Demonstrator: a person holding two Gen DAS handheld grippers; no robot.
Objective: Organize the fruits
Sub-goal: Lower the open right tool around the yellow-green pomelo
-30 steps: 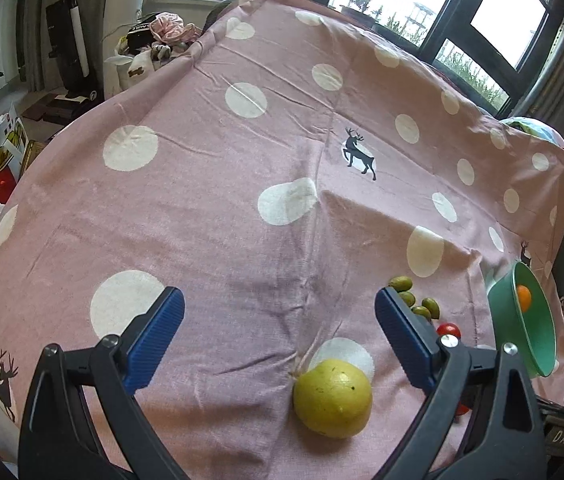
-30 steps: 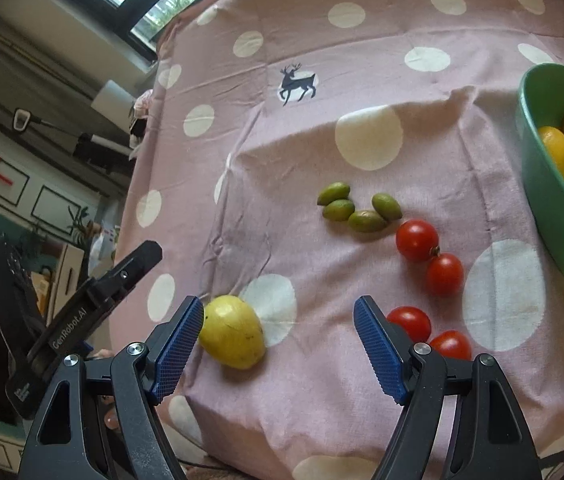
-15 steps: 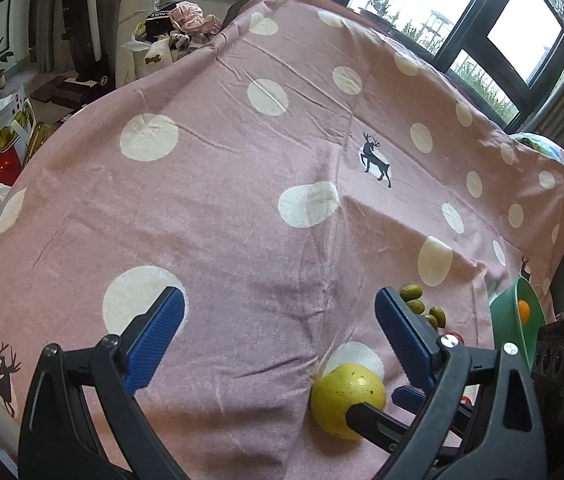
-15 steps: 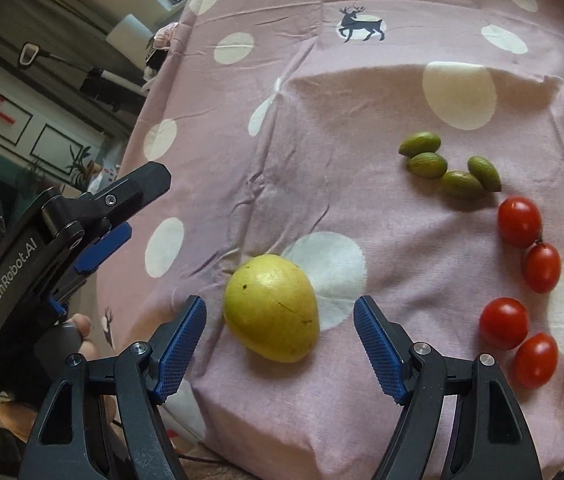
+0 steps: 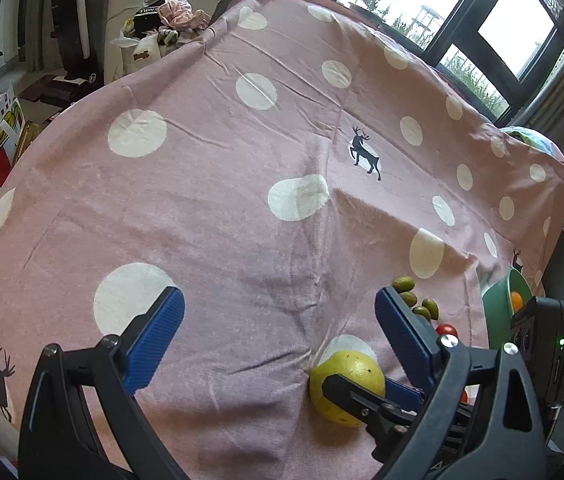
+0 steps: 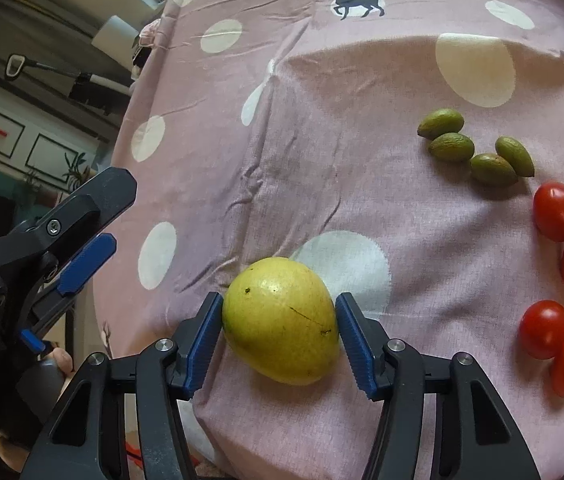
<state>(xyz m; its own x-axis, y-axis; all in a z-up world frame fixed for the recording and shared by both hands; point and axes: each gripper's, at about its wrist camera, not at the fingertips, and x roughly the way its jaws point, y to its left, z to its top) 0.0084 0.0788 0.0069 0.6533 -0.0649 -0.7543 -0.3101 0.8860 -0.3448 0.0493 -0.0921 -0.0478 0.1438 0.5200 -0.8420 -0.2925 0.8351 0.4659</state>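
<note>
pink cloth (image 6: 321, 184) with white dots and small deer prints covers the worktop, and windows stand behind its far edge. at the left, the left gripper (image 5: 278, 334) hangs over bare cloth with its blue jaws spread wide and nothing between them. near the front edge of the cloth lies a yellow-green fruit (image 6: 282, 320), and the right gripper (image 6: 280, 332) has its jaws on either side of it; they have just been closing and both pads appear to touch its skin, though how firmly is hard to judge. further right, four green olives (image 6: 473, 148) sit clustered together, then four cherry tomatoes (image 6: 557, 284) in two touching pairs. a green bowl (image 5: 499, 308) at the far right holds an orange fruit (image 5: 516, 300).
</note>
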